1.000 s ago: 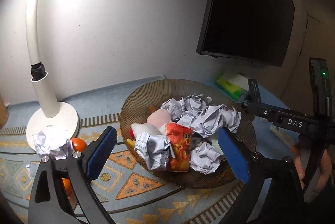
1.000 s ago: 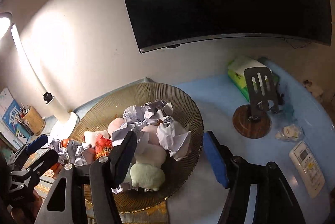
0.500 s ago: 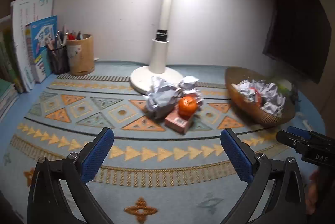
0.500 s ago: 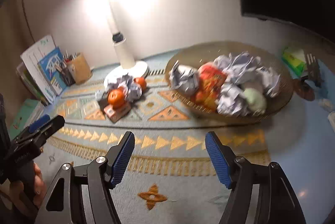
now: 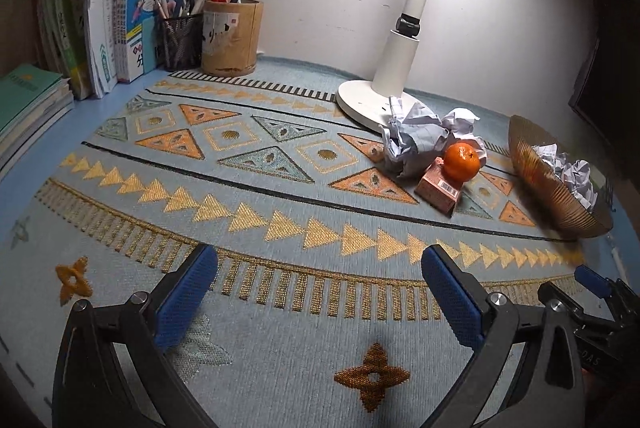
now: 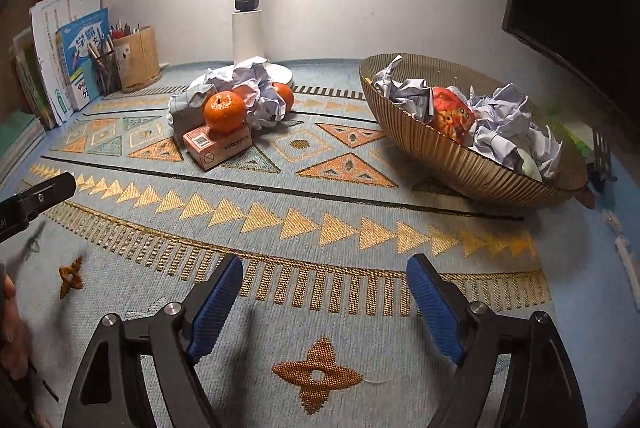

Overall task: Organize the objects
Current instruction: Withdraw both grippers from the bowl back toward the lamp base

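A: What covers the tabletop (image 6: 592, 248)?

B: A patterned mat (image 6: 280, 228). At two o'clock on it sits the ribbed bowl (image 6: 480, 167), full of crumpled paper (image 6: 504, 115) and a red snack bag (image 6: 450, 117).

A: And the loose things?

B: At eleven o'clock, by the lamp (image 5: 408, 39): paper wads (image 6: 248, 87), an orange (image 6: 224, 111) on a pink box (image 6: 218, 147) whose print I can't read, another orange (image 6: 283, 95) behind.

A: Any writing?

B: Chinese characters on the blue book (image 5: 154, 15) at ten o'clock.

A: The grippers?

B: Left gripper (image 5: 320, 296): jaws wide apart, empty. Right gripper (image 6: 325, 304): jaws have just been opening, nothing between them.
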Demonstrator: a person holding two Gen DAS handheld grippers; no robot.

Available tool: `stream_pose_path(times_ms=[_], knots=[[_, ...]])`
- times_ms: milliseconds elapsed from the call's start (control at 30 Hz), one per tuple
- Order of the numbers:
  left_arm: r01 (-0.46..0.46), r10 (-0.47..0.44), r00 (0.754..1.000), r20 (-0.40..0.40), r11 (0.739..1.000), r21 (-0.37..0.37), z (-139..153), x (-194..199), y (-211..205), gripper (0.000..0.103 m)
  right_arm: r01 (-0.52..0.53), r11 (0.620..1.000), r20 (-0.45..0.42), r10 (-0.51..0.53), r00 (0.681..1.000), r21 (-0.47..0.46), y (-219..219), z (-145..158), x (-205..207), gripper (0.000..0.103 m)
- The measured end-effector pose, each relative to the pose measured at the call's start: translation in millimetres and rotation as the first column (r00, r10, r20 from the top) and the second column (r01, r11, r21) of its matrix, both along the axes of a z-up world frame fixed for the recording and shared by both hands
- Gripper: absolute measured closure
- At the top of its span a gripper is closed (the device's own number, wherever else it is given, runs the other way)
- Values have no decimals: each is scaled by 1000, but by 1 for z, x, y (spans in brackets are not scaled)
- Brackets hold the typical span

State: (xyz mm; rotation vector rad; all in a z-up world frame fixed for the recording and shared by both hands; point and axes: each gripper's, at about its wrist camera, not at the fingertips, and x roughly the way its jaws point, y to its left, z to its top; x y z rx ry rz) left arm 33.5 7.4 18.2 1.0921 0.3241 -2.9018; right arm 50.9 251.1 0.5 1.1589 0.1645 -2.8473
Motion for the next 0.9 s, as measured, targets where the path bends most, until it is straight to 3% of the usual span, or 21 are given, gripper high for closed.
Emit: stream_pose_path(times_ms=[333,900], knots=[[-2,3,1000,29,998,-59,-3,-3,8,1,5,1000,10,-5,1000,-2,-1,-1,-1,15],[7,-2,998,61,996,-89,-6,-7,13,1,-5,1000,18,5,1000,-2,-3,-2,-2,15]])
